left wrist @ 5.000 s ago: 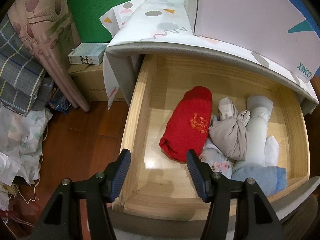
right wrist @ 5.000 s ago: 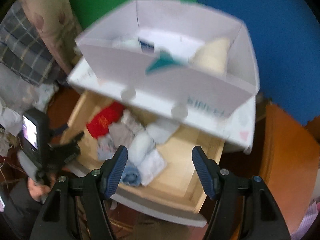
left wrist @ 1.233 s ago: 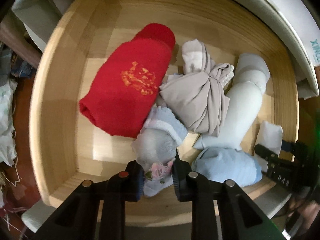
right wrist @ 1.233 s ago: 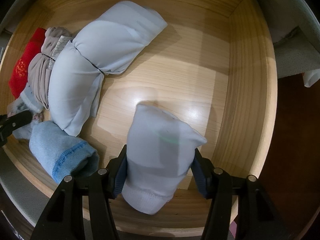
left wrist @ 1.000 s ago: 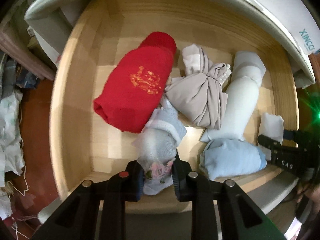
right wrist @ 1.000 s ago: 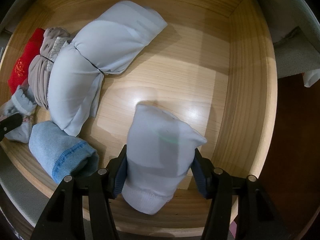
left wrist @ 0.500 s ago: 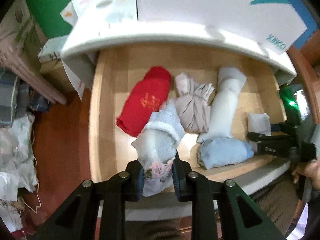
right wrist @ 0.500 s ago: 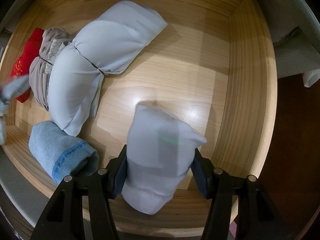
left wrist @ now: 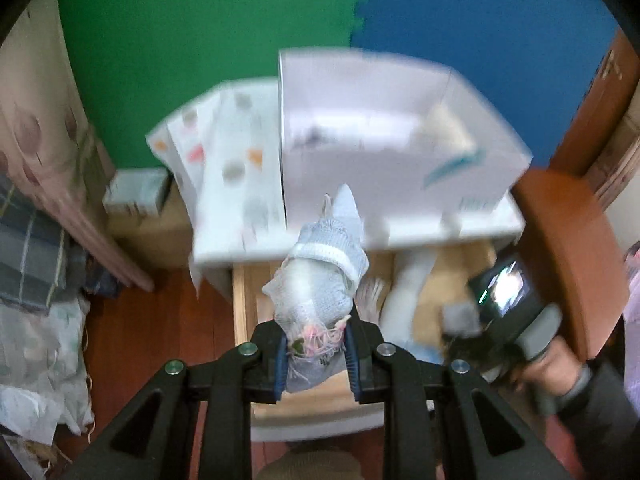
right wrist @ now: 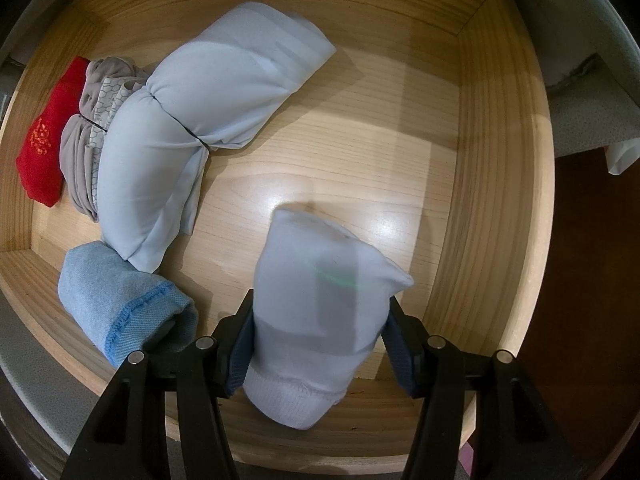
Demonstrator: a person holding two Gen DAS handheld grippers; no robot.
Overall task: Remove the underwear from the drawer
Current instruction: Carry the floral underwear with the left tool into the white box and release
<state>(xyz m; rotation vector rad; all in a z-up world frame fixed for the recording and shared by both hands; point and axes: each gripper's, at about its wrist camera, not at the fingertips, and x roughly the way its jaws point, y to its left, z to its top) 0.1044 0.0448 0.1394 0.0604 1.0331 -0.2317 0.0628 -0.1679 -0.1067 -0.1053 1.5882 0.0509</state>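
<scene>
My left gripper (left wrist: 316,356) is shut on a pale blue floral underwear roll (left wrist: 320,280), held high above the open wooden drawer (left wrist: 240,300). The left wrist view is blurred. Down inside the drawer (right wrist: 496,160), my right gripper (right wrist: 320,344) is shut on a white folded underwear bundle (right wrist: 320,296) that rests on the drawer floor near the front wall. A long pale blue roll (right wrist: 180,132), a grey roll (right wrist: 80,148), a red roll (right wrist: 40,148) and a blue knit roll (right wrist: 120,300) lie to its left.
A white open box (left wrist: 380,140) stands on the cabinet top (left wrist: 240,184) above the drawer. A person's hand (left wrist: 552,364) holds the right gripper body (left wrist: 504,304) at the drawer's right side. Piled cloth (left wrist: 36,280) and a brown chair (left wrist: 560,248) flank the cabinet.
My left gripper has risen far out of the drawer with the floral roll and tilted up toward the box and wall. The right gripper has stayed still on the white bundle.
</scene>
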